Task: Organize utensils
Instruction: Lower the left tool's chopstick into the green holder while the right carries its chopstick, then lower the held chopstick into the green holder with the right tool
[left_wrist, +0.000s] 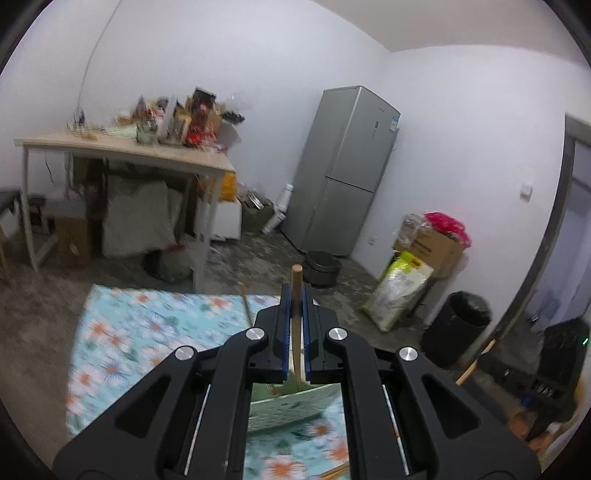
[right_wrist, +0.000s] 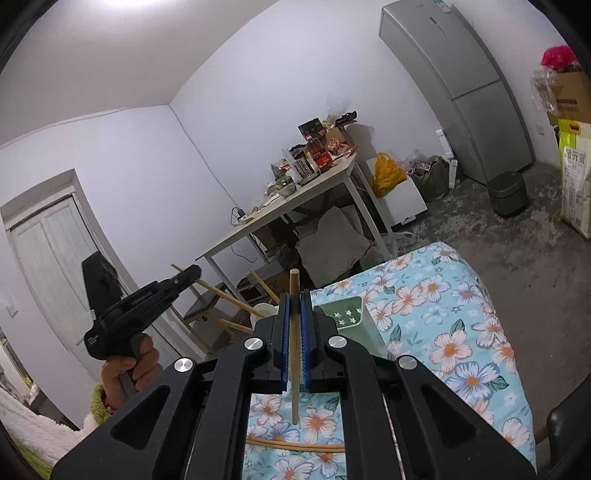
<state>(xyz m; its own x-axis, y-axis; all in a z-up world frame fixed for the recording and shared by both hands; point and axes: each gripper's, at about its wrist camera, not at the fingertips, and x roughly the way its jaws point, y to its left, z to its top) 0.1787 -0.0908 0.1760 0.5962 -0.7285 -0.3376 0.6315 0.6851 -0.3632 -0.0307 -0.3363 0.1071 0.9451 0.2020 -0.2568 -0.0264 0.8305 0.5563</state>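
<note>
My left gripper is shut on a wooden chopstick that runs up between its blue pads; the stick's lower end reaches into a green patterned holder below the jaws. My right gripper is shut on another wooden chopstick, held above the floral tablecloth. The green holder stands just right of the right gripper's tips. The left gripper shows at the left of the right wrist view, in a hand, with its chopstick. One more chopstick lies on the cloth.
A cluttered white table stands against the far wall, with bags and boxes beneath it. A grey fridge is in the corner, with a dark pot, a sack and a black bin on the floor.
</note>
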